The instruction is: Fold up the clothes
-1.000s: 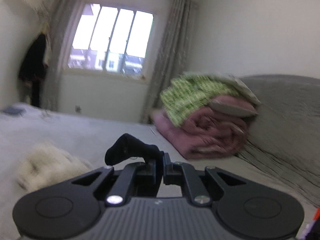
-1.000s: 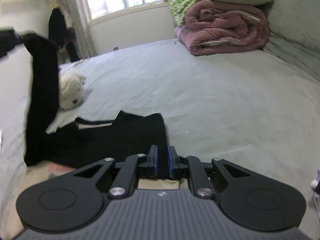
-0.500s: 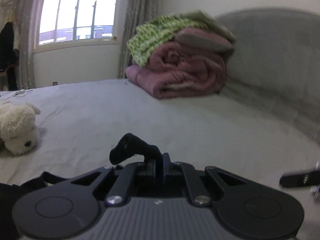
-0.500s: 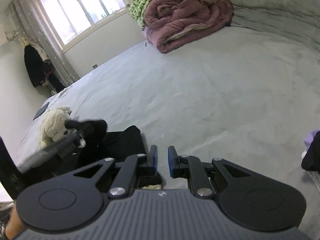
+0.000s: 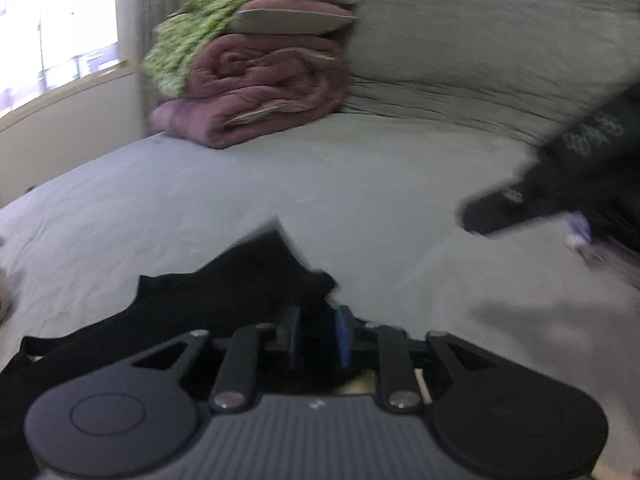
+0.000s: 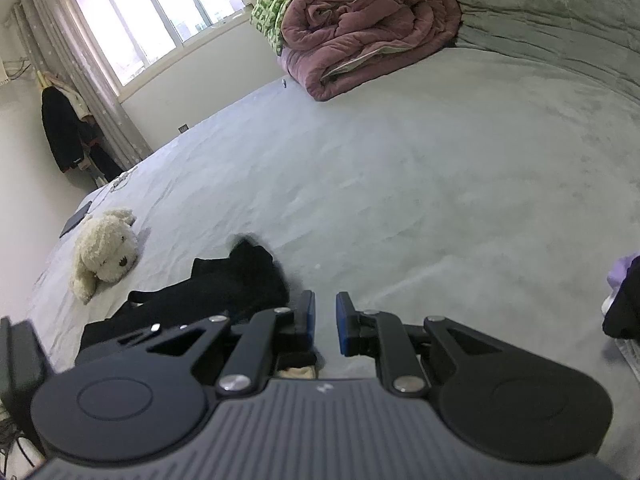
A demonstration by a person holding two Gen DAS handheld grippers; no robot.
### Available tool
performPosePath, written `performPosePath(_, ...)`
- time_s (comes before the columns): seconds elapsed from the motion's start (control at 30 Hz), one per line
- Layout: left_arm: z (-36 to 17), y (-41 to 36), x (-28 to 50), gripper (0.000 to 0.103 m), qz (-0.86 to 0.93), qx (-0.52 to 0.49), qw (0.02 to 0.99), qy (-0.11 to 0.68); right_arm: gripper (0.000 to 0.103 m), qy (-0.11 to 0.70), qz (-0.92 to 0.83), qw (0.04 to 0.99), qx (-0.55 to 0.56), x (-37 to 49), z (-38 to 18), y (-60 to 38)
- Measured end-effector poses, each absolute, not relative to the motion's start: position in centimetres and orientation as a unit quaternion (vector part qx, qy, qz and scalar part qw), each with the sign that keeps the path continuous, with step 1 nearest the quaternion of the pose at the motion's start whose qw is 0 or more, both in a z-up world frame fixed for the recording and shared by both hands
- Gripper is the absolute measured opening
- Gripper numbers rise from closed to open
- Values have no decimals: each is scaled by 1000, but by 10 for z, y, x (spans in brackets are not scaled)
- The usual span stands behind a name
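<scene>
Black, soft, floppy clothes (image 5: 240, 292) want holding by an edge; the left tool (image 5: 318, 334) pinches them, the right tool (image 6: 322, 320) is open, empty.

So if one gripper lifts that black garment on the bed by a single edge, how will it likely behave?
The black garment will probably sag and trail rather than hold its shape: it already lies crumpled in soft folds on the bed. It looks thin, so likely light. Its loose edges suggest a single pinch may let layers slide apart.
</scene>
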State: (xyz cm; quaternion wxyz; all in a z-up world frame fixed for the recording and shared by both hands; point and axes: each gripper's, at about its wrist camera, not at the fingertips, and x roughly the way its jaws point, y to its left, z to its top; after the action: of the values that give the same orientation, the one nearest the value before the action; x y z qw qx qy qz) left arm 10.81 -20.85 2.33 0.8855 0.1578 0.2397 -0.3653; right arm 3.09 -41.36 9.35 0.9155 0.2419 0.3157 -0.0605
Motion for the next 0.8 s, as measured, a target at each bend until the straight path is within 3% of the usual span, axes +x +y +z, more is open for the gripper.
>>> performPosePath(0.1, 29, -180, 91, 27, -374, 165, 881, 238, 16, 324, -57, 913, 242, 35, 89, -414)
performPosePath(0.17, 35, -152, 85, 35, -361, 163, 887, 236, 17, 330, -54, 911, 242, 38, 86, -414)
performPosePath(0.43, 54, -2, 87, 36, -178, 97, 935, 292, 19, 352, -14, 893, 279, 64, 63, -404)
performPosePath(0.5, 52, 24, 89, 37, -133, 67, 939, 309, 31, 347, -11, 896, 276, 70, 63, -400)
performPosePath(0.53, 51, 36, 89, 38, -118, 47, 942, 312, 44, 343, -11, 898, 276, 73, 62, -399)
performPosePath(0.8, 44, 67, 120, 39, -80, -35, 944, 317, 45, 347, -48, 880, 322, 112, 54, -401)
